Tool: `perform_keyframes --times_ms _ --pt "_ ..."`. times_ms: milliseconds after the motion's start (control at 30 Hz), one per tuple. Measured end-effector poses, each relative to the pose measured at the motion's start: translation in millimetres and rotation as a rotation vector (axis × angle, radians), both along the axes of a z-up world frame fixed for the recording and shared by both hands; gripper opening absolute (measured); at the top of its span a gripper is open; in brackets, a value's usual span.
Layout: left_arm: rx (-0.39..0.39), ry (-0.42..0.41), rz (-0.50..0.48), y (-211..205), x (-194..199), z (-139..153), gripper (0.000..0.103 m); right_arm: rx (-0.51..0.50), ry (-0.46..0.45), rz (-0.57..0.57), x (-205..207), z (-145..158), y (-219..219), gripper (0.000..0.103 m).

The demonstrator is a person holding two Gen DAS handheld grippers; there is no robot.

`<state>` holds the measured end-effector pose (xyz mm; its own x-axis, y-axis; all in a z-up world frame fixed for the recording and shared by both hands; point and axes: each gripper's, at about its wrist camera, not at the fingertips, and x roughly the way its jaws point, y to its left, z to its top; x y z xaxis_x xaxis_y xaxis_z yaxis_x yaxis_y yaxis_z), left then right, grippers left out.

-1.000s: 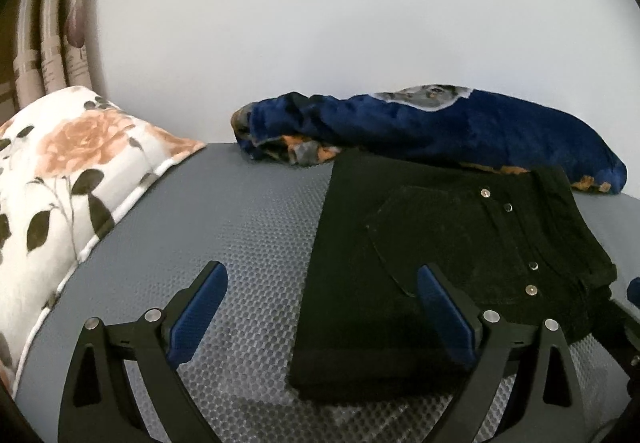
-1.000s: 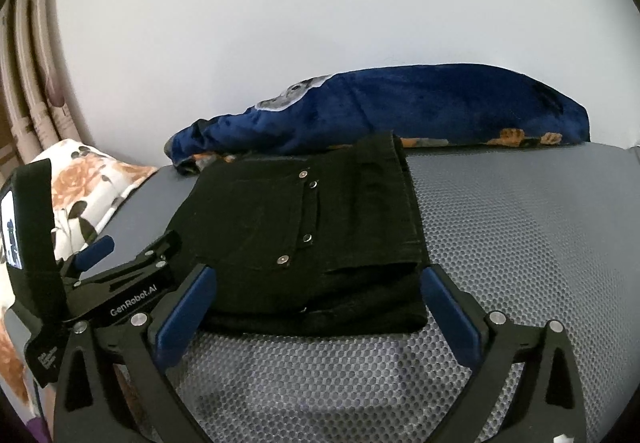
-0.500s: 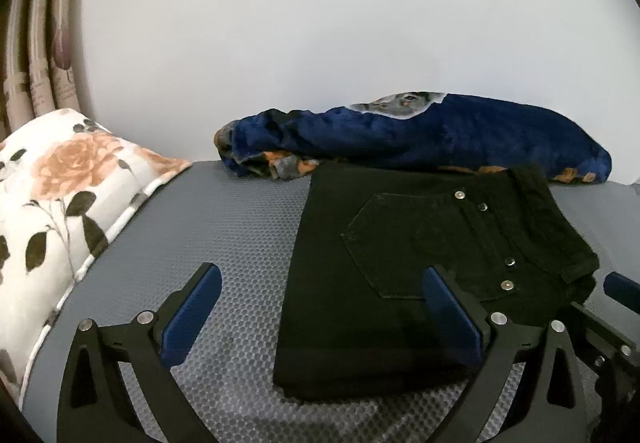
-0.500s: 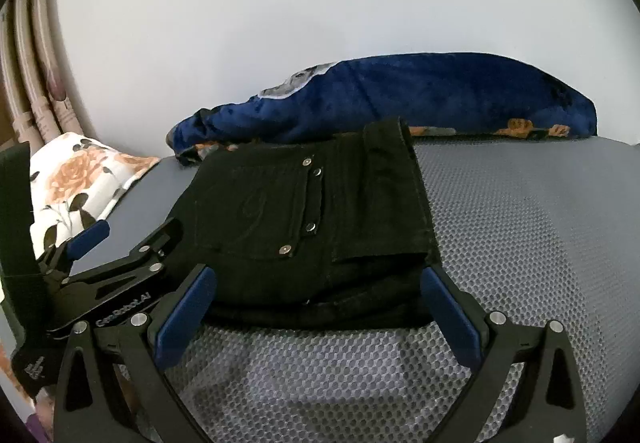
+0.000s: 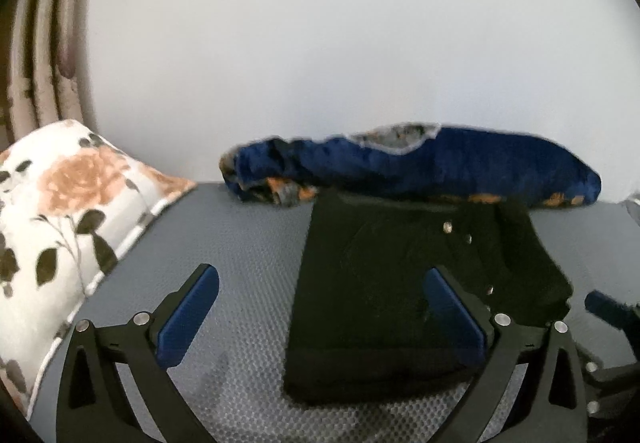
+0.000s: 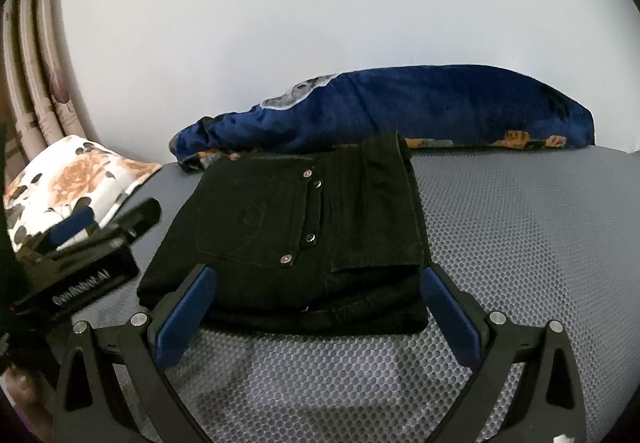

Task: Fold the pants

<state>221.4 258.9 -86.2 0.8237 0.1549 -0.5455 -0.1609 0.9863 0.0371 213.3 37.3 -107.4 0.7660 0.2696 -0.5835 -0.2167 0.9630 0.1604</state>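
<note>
The black pants (image 5: 380, 263) lie folded into a compact rectangle on the grey mesh mattress (image 5: 240, 243), rivets and back pocket facing up. My left gripper (image 5: 320, 275) hovers in front of their left edge; its jaws are opening wide and the blue pads press on nothing. My right gripper (image 6: 319, 273) stands open just before the near edge of the pants (image 6: 300, 223), straddling their width without touching. The left gripper (image 6: 80, 239) shows at the left of the right wrist view, and a finger of the right gripper (image 5: 608, 307) shows at the right edge of the left wrist view.
A rolled blue blanket (image 6: 400, 107) with orange flowers lies against the white wall right behind the pants. A floral pillow (image 5: 60, 211) lies at the left, with curtain folds (image 5: 44, 63) above it. Bare grey mattress (image 6: 520, 243) stretches to the right of the pants.
My left gripper has risen and drawn back from the pants, its jaws spreading a little wider. The right gripper has held still and the pants have not moved.
</note>
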Motion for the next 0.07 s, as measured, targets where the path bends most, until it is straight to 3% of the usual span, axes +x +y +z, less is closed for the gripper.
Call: perform_keyframes --times_ms 67 --pt "-0.004 -0.024 0.003 -0.9 -4.3 11.8 0.102 0.002 -0.007 -0.001 -0.9 2.9 -1.6 0.101"
